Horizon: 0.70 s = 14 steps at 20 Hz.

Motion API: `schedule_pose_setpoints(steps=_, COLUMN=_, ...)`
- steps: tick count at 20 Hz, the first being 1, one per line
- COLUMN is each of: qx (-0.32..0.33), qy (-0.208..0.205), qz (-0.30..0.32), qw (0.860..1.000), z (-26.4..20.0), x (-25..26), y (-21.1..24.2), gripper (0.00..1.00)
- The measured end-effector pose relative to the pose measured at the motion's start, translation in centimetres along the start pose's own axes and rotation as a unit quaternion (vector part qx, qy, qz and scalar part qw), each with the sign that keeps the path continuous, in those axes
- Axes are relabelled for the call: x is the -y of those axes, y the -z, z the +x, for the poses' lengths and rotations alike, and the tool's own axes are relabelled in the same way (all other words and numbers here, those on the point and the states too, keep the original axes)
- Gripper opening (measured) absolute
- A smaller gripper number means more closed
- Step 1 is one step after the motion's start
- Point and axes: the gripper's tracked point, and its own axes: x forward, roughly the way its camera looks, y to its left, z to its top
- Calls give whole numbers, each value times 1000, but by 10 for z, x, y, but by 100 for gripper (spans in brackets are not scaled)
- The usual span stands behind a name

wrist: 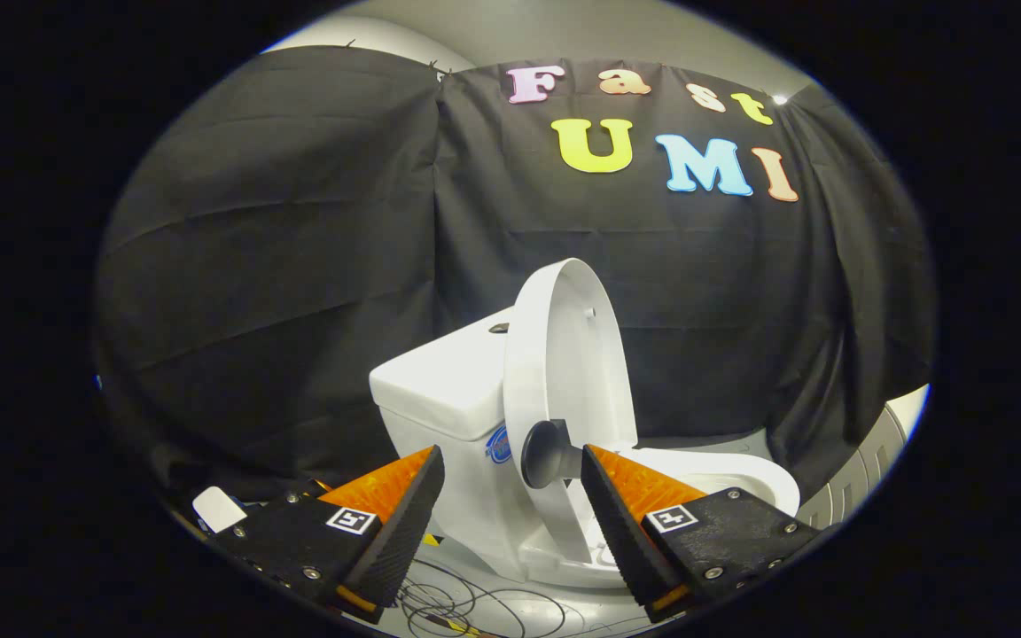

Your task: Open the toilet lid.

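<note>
A small white toilet stands just ahead of my fingers, its tank on the left and its bowl on the right. The white lid stands raised nearly upright, leaning back toward the tank. A black knob sticks out from the lid's lower edge, right by my right fingertip. My gripper is open, with orange-and-black fingers spread wide. The knob sits between the tips, nearer the right one, and neither finger presses on it.
Thin black cables lie looped on the white floor under the fingers. A small white box sits by the left finger's base. Black cloth hangs behind the toilet. A ribbed grey panel stands beyond the bowl on the right.
</note>
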Motion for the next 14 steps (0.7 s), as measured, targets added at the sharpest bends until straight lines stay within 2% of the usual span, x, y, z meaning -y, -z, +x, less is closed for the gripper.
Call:
schedule_pose_setpoints(steps=3, qx=14, qy=5, qz=9, qw=1000, z=-22, x=13, y=-14, gripper=95)
schedule_pose_setpoints(steps=8, qx=46, qy=-22, qz=4, qw=999, z=-51, x=34, y=-35, gripper=95)
schedule_pose_setpoints(steps=14, qx=87, qy=-18, qz=-10, qw=996, z=-94, x=101, y=-48, gripper=95)
